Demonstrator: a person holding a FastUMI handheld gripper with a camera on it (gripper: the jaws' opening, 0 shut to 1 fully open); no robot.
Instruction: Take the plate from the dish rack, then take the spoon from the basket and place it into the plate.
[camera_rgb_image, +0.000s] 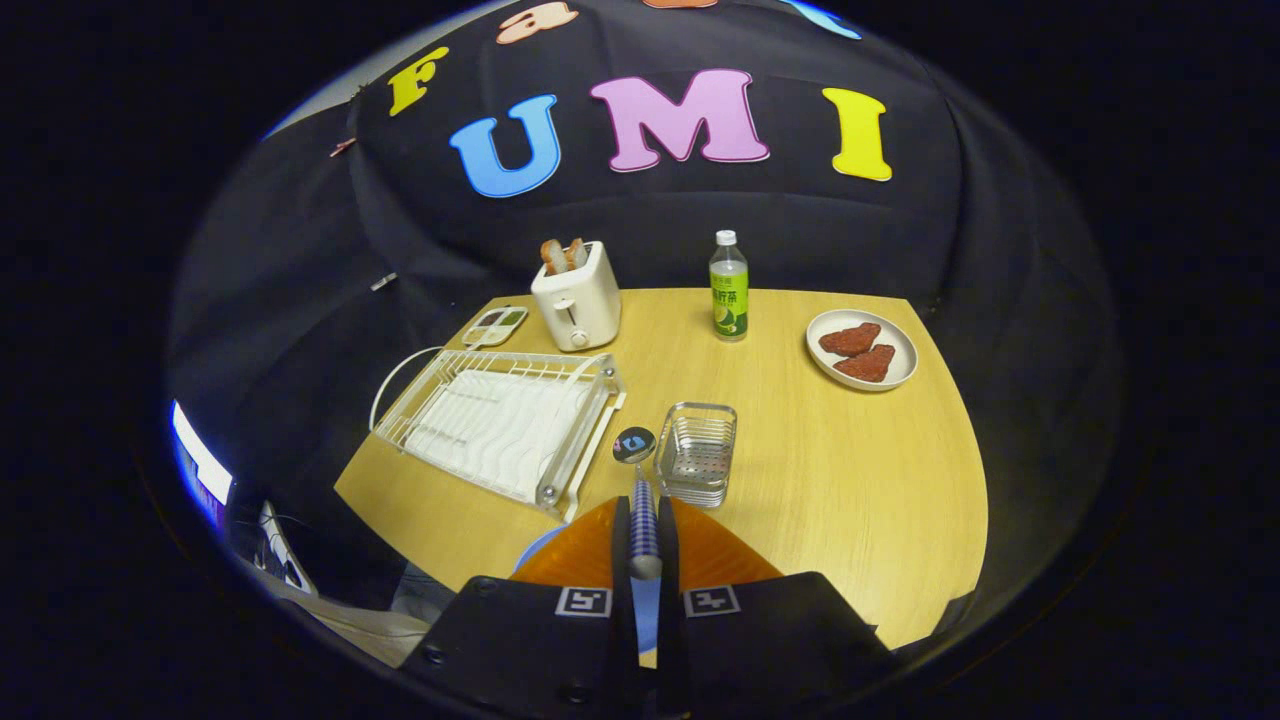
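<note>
The wooden table (850, 470) stands before the booth's black cloth wall and carries, from large to small, the empty white dish rack (500, 420), a toaster (577, 296), a plate of meat (862, 349), the wire basket (696, 453) and a bottle (729, 286). The plate (545, 545) seems to lie just under the fingers, a blue rim at the near table edge. The gripper (645, 545) is clamped on the spoon (640, 480), so I judge the last step is in hand: lower it over the plate and part the fingers.
</note>
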